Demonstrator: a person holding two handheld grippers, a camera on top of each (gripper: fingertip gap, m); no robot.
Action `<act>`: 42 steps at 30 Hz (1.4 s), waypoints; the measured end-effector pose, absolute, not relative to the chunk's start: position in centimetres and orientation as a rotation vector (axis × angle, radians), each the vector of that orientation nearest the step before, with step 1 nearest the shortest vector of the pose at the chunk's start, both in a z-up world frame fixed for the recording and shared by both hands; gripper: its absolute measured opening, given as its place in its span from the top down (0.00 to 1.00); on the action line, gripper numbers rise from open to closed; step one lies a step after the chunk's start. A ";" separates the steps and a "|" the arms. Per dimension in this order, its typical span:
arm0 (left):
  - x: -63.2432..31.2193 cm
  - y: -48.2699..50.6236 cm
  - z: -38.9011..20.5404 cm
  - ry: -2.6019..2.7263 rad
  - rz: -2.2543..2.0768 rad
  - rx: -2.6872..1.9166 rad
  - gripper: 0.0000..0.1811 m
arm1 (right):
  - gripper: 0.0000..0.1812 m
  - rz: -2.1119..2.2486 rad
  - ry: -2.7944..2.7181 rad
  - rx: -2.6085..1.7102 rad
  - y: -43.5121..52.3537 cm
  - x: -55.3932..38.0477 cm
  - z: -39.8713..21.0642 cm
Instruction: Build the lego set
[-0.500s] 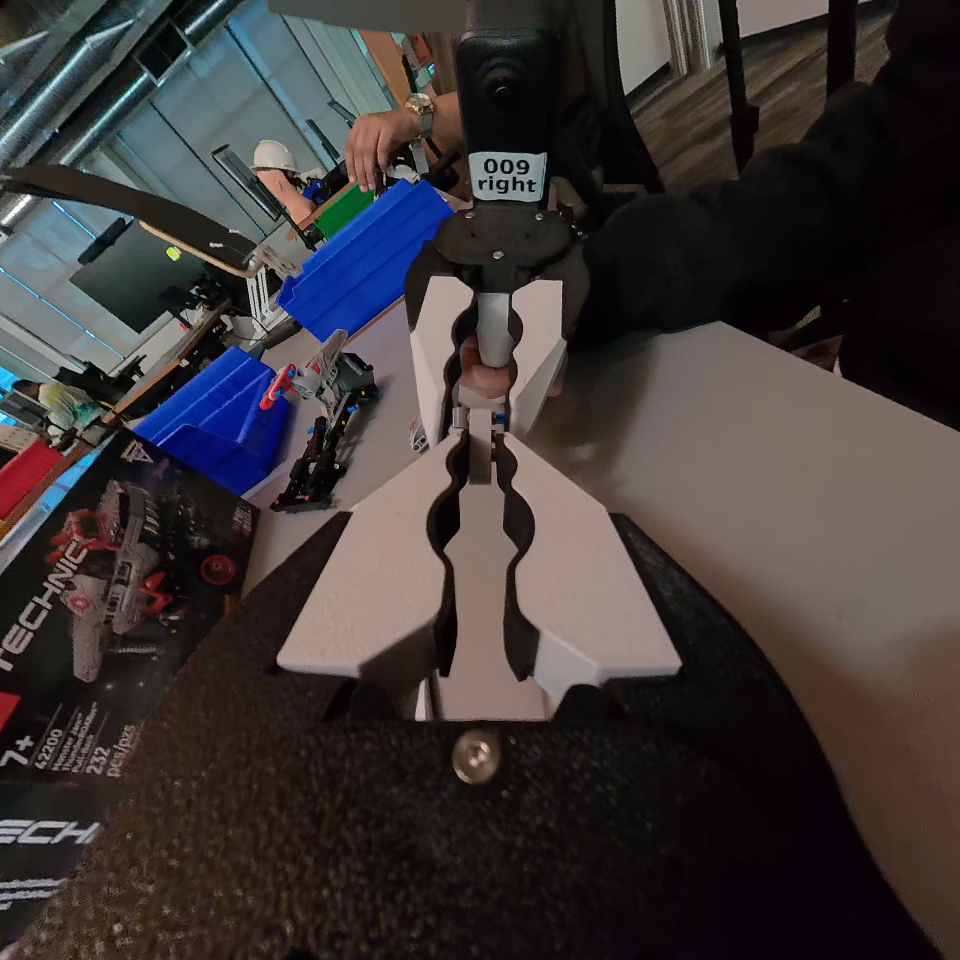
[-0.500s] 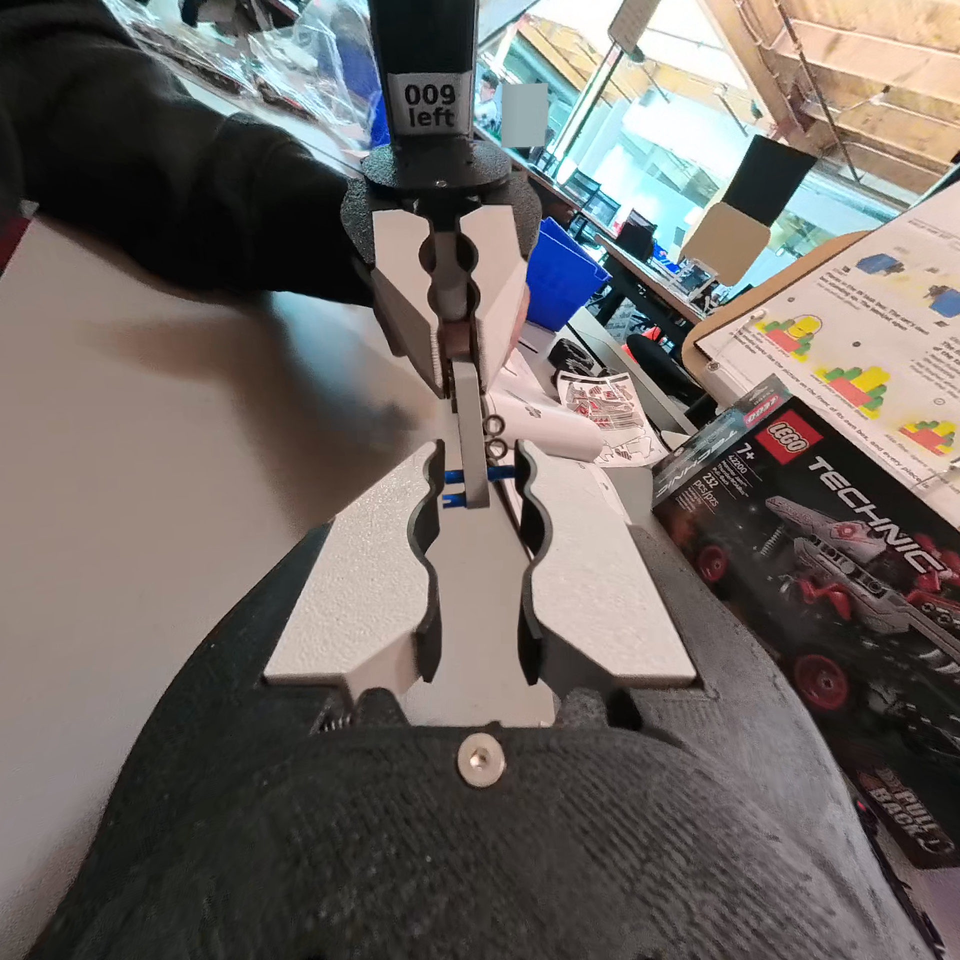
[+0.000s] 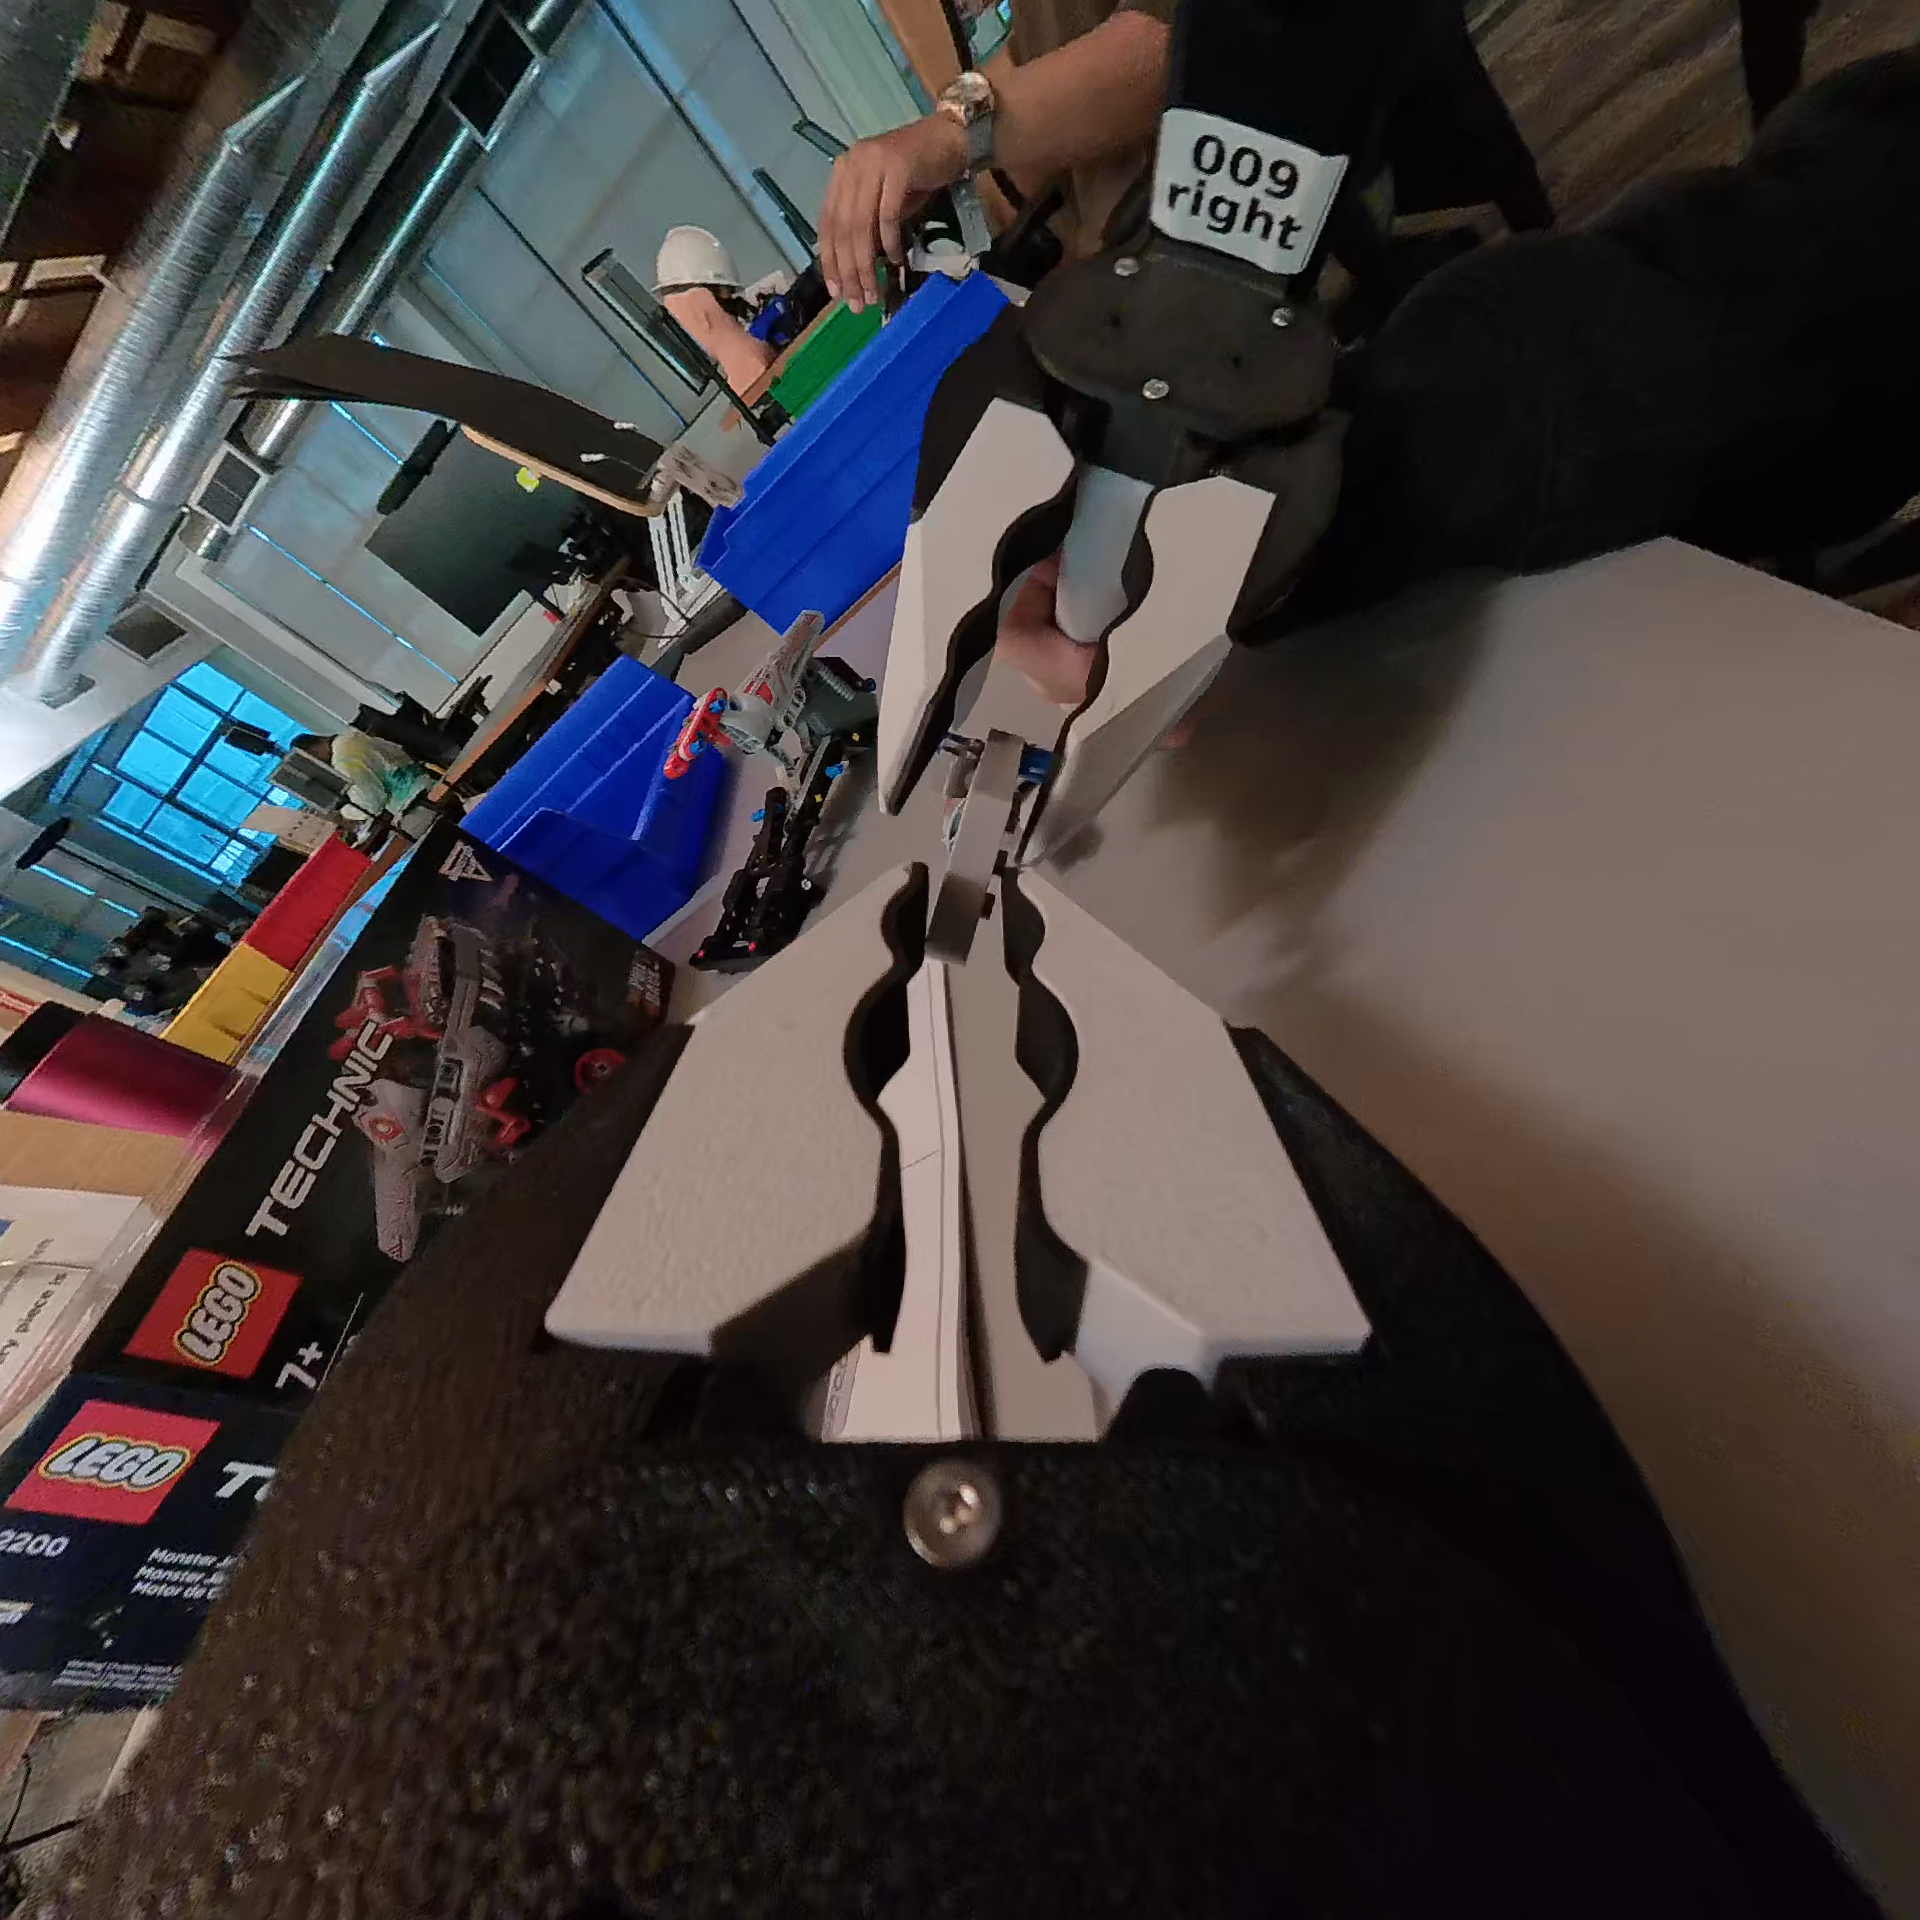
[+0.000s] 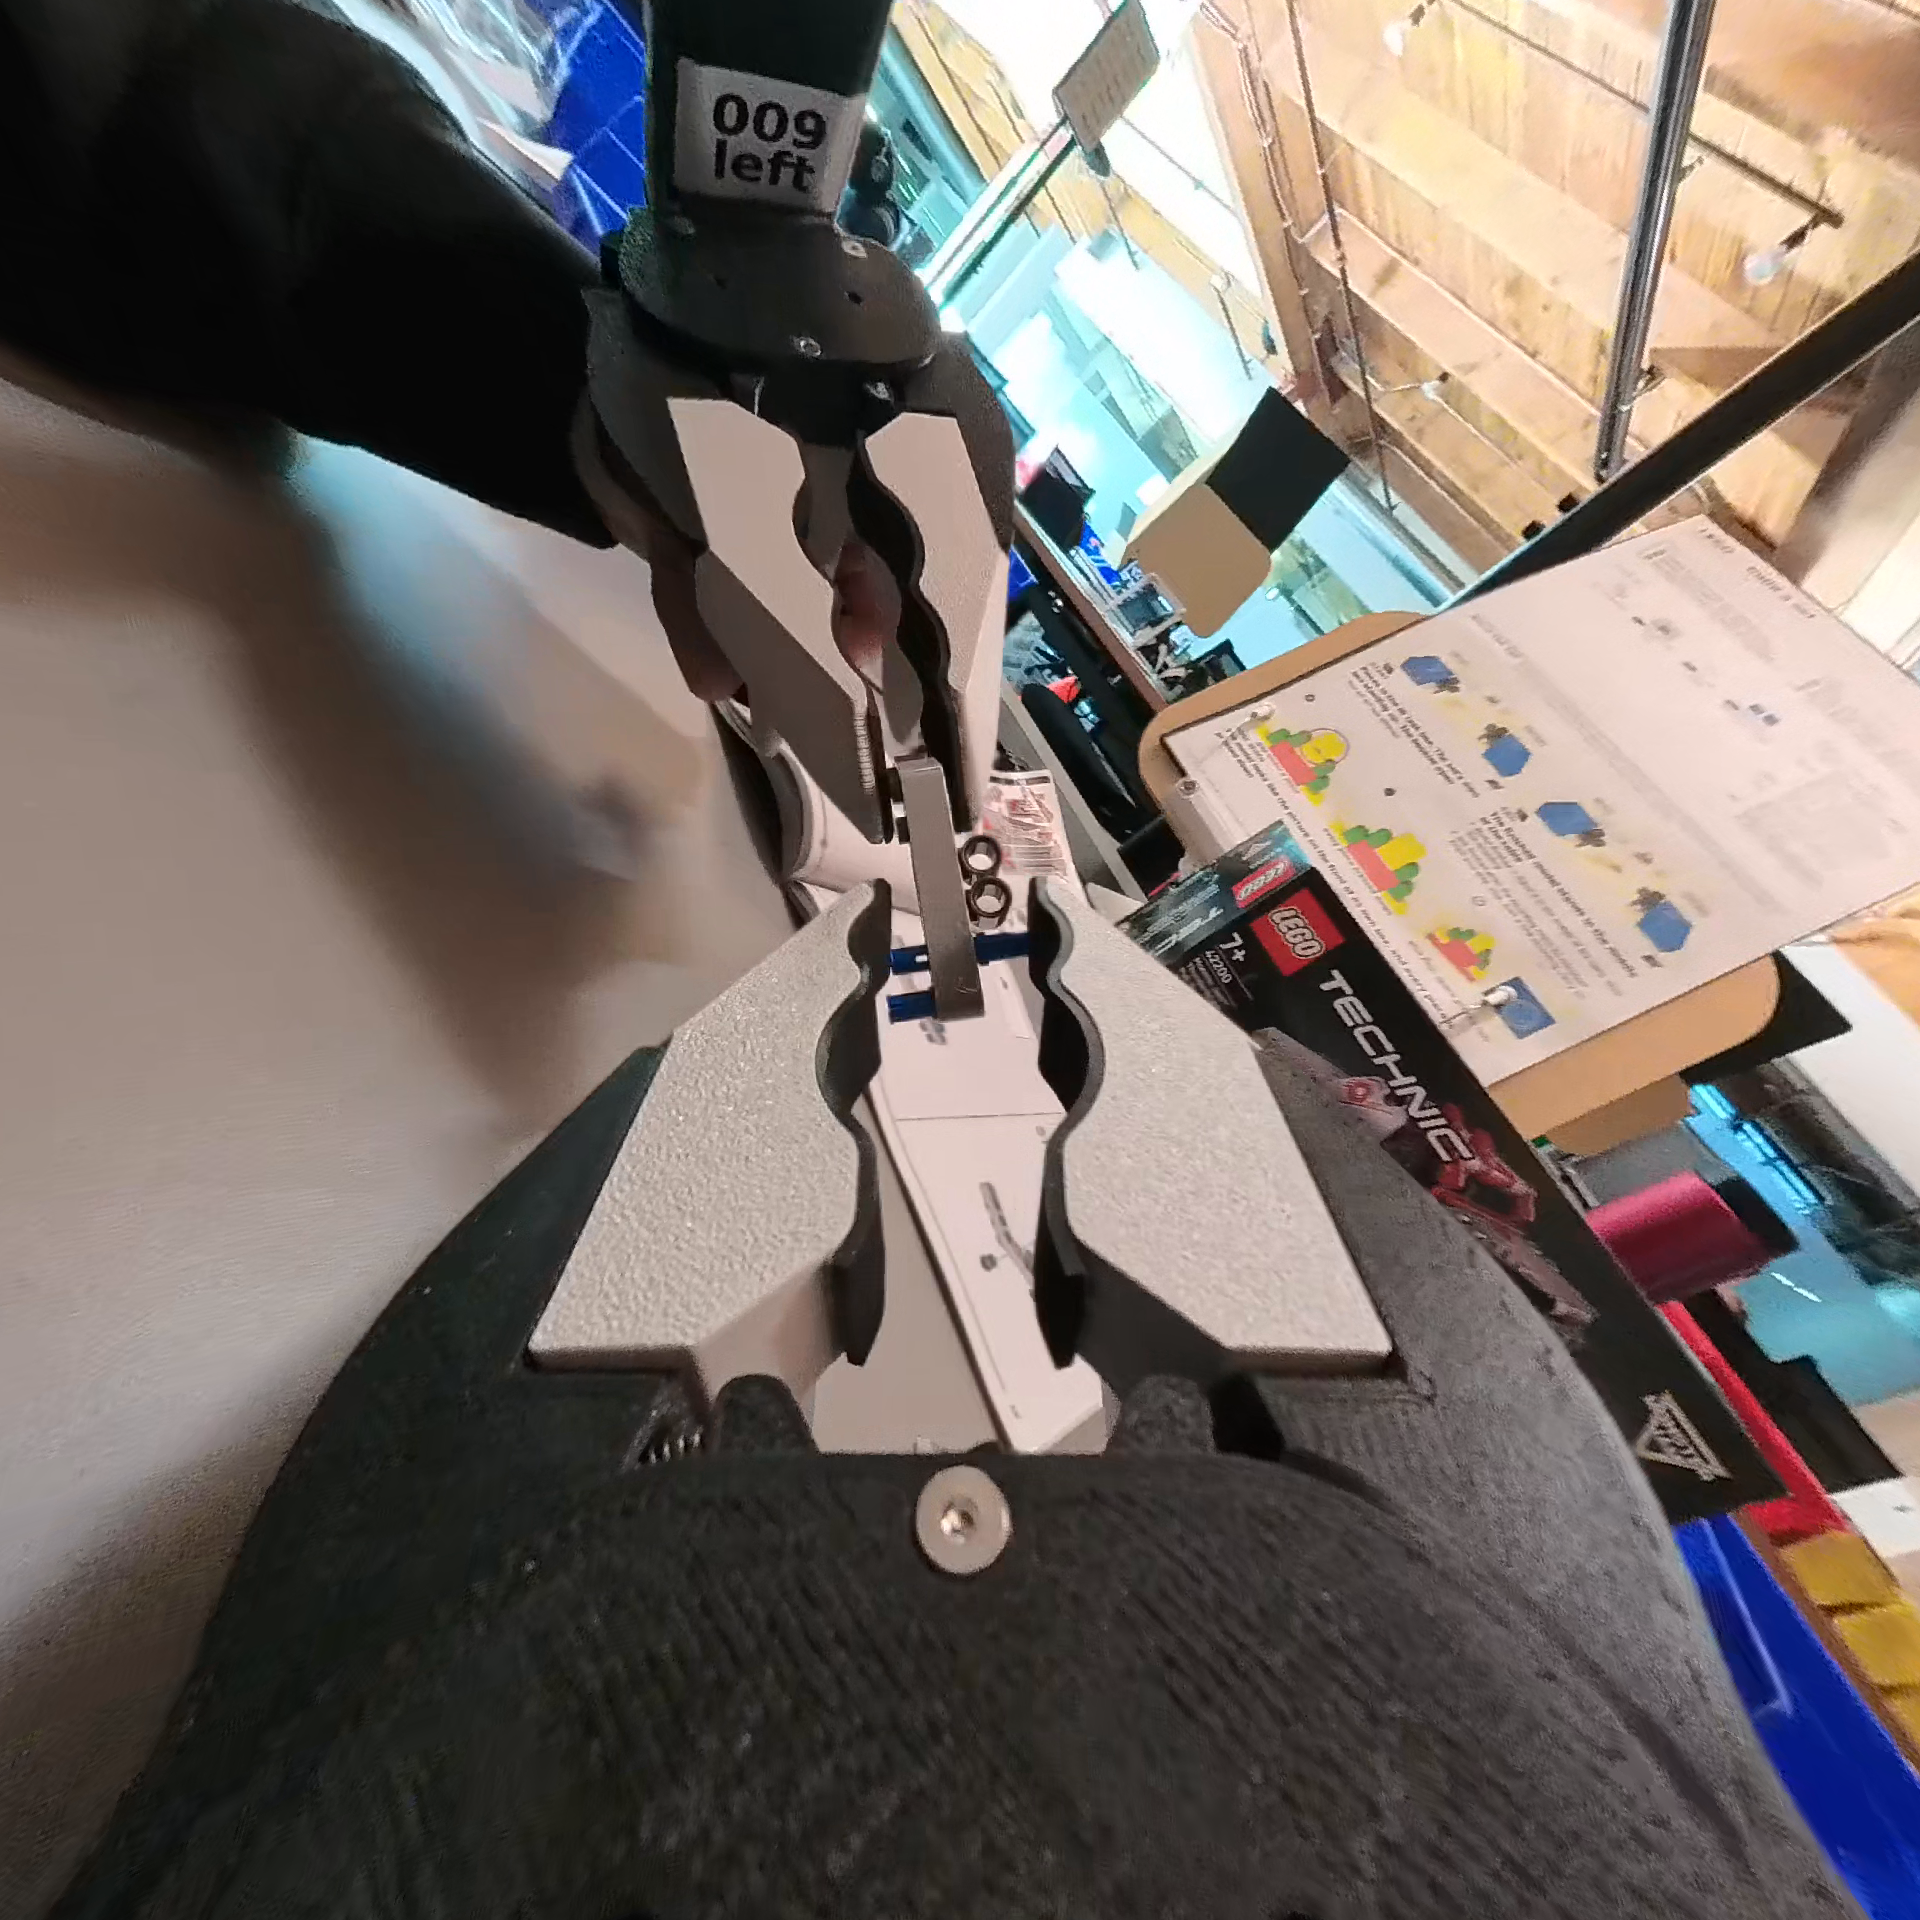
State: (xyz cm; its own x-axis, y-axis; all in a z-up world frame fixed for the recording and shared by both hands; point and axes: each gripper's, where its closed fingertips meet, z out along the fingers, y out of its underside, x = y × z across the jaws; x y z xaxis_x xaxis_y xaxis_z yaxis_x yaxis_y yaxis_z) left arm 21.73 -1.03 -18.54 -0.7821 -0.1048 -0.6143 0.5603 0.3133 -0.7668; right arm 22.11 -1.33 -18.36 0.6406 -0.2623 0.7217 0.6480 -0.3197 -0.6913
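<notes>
Two hand-held grippers meet tip to tip above my bench (image 3: 1558, 935): the left hand-held gripper (image 3: 961, 904) is clamped on one end of a grey lego beam (image 4: 940, 894). My right hand-held gripper (image 4: 961, 940) stands parted around the beam's other end, its blue pins (image 4: 909, 982) between the fingers.

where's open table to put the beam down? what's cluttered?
Open: the bare white tabletop on the right claw's side, out to its far edge, with only the black sleeve over it. Crowded: the other side, by the left claw, with the black Lego box, blue plastic bins, the half-built dark model and paper sheets. The grey beam hangs between both claws.
</notes>
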 end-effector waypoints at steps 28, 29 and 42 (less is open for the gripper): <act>19.9 0.9 -24.5 2.724 -1.593 0.066 0.90 | 0.86 -0.825 -0.470 -1.898 0.0 21.3 -23.4; 19.9 0.8 -24.7 2.716 -1.562 0.108 0.94 | 0.86 -0.811 -0.471 -1.922 0.0 21.3 -23.8; 21.5 -0.7 -26.8 2.402 -1.062 0.512 0.95 | 0.78 -0.685 -0.332 -2.067 -1.8 21.6 -24.9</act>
State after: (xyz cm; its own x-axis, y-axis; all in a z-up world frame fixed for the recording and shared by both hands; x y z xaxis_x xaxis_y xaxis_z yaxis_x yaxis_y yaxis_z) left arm 21.51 -0.66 -26.80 -0.8243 0.1468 -0.5468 0.5032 0.6327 -0.5886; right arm 21.62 -1.83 -24.89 0.8100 -0.0262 0.5858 0.4758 -0.5545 -0.6827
